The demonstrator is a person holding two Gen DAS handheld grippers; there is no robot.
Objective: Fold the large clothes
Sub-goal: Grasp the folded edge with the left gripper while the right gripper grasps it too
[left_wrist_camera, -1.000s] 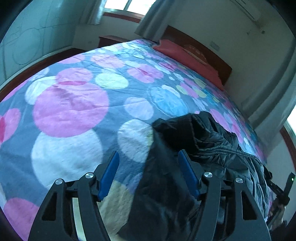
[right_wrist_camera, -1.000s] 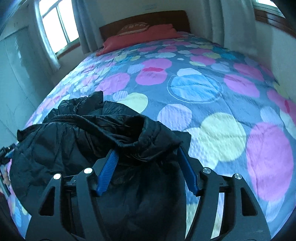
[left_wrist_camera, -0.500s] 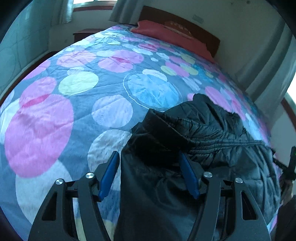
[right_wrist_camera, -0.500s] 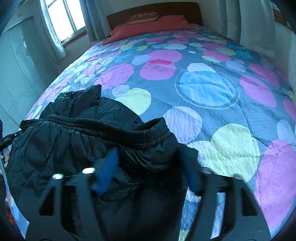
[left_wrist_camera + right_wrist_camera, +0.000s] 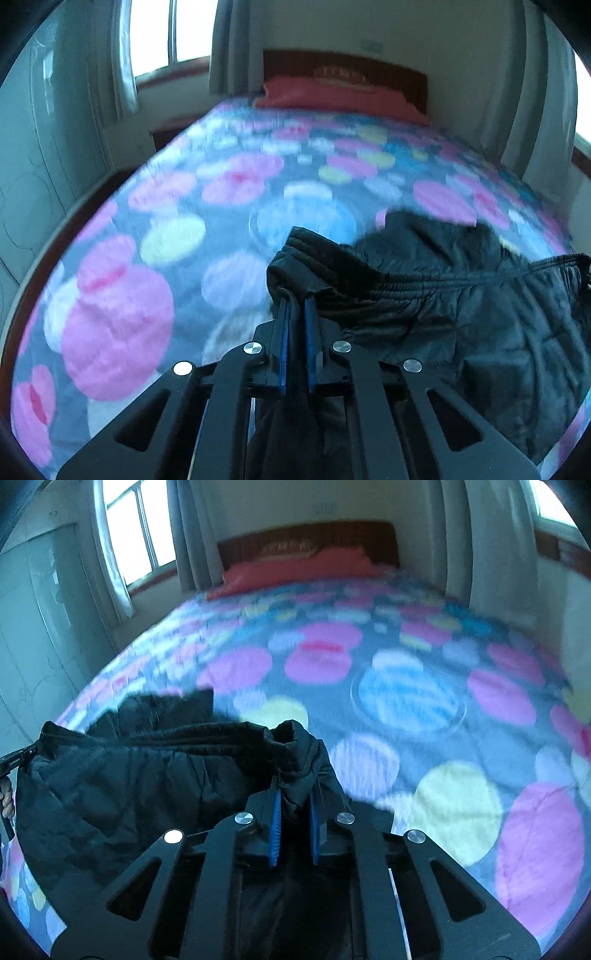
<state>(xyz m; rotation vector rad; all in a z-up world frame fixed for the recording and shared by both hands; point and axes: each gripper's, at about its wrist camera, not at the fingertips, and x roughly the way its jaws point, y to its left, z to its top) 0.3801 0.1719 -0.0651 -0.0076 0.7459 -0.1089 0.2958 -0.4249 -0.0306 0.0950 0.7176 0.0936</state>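
Spotted pink-and-blue quilted bedspread [image 5: 155,295] underneath; my left claw [image 5: 295,302] pinches the black quilted padded garment's [image 5: 461,314] elastic hem at twelve o'clock, my right claw [image 5: 295,794] closing on its far end; slick bunched fabric could slip free when pulled taut

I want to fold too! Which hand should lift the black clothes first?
Neither alone, probably. The left gripper is shut on one corner of the black garment; the right gripper is closing on the other corner. Lifting together looks best.
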